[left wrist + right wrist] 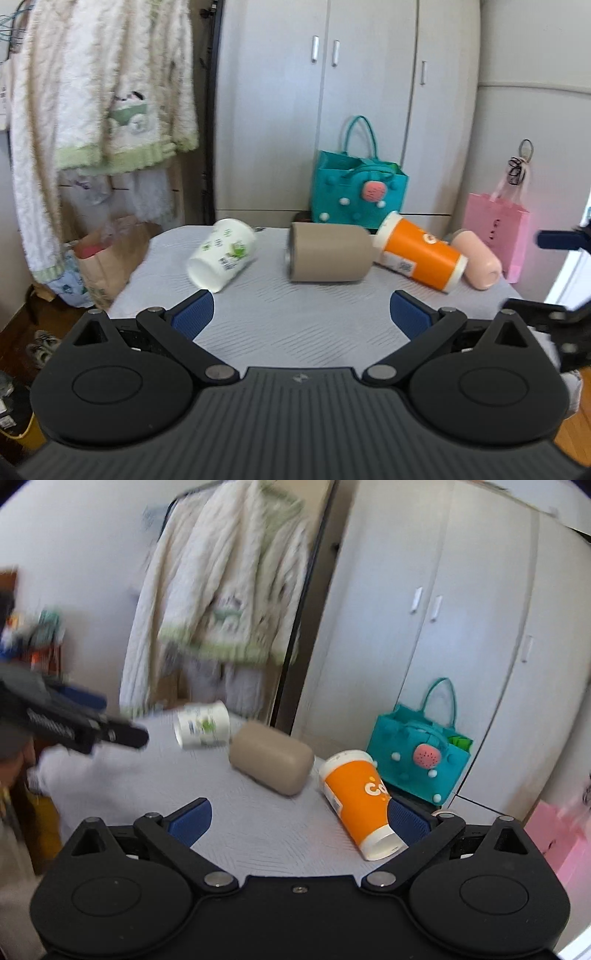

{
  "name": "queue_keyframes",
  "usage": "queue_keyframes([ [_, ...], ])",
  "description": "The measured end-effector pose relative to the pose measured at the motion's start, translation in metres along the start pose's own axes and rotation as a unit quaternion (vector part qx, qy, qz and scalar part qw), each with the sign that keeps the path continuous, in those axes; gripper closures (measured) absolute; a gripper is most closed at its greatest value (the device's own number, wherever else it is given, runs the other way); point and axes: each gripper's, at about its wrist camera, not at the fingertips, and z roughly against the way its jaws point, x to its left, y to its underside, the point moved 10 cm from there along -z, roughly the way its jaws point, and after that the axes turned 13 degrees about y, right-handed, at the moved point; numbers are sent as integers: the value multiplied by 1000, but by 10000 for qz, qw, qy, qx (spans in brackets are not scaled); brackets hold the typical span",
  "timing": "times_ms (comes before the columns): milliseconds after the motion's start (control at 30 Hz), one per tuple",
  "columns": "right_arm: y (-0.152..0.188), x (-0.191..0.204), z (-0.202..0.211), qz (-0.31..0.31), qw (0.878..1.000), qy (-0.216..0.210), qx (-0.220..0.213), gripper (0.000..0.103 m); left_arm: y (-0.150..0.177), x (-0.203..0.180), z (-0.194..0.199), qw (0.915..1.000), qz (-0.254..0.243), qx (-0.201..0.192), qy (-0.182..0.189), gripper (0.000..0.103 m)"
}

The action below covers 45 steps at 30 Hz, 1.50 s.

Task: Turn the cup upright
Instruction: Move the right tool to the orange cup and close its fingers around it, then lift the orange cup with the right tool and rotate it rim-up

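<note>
Several cups lie on their sides on a grey table [280, 314]: a white cup with green print [221, 254] at the left, a tan cup [328, 254] in the middle, an orange cup [421, 251] and a pink cup [478, 260] at the right. My left gripper [302, 314] is open and empty, short of the tan cup. My right gripper [297, 818] is open and empty; the orange cup [360, 797] lies between its fingers, close against the right fingertip [406, 819]. The white cup [202, 724] and tan cup [272, 757] lie beyond.
A teal bag [356, 192] stands behind the cups against a white wardrobe [332, 92]. A pink bag [496, 232] hangs at the right. Robes [103, 92] hang at the left above a brown paper bag [107, 254]. The other gripper [74, 723] shows at the left of the right wrist view.
</note>
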Motion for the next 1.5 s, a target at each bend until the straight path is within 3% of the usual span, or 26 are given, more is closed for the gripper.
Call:
queue_keyframes([
  [233,8,-14,-68,392,9977,-172,520,1,-4,-12,-29,9989,155,354,273,0],
  [367,19,-30,-103,567,9958,-148,699,1,-3,-1,-35,9984,330,420,194,0],
  [467,20,-33,-123,557,9943,-360,837,1,-3,6,-41,9984,346,418,144,0],
  [633,19,-25,-146,1014,9902,-456,848,4,-8,9,-59,9964,533,441,486,0],
  [833,21,-27,-171,1119,9872,-394,1062,13,-15,3,-99,9927,636,669,774,0],
  [1167,35,-36,-198,1218,9806,-521,1445,14,-10,-11,-140,9839,841,1021,1202,0],
  [1233,38,-36,-202,1259,9801,-461,1464,14,-7,-12,-145,9824,917,1063,1230,0],
  [1333,41,-35,-205,1190,9797,-475,1542,27,-4,-12,-147,9816,960,1116,1212,0],
  [1500,32,-37,-194,993,9859,-204,1332,27,-2,-10,-141,9829,972,1158,1055,0],
])
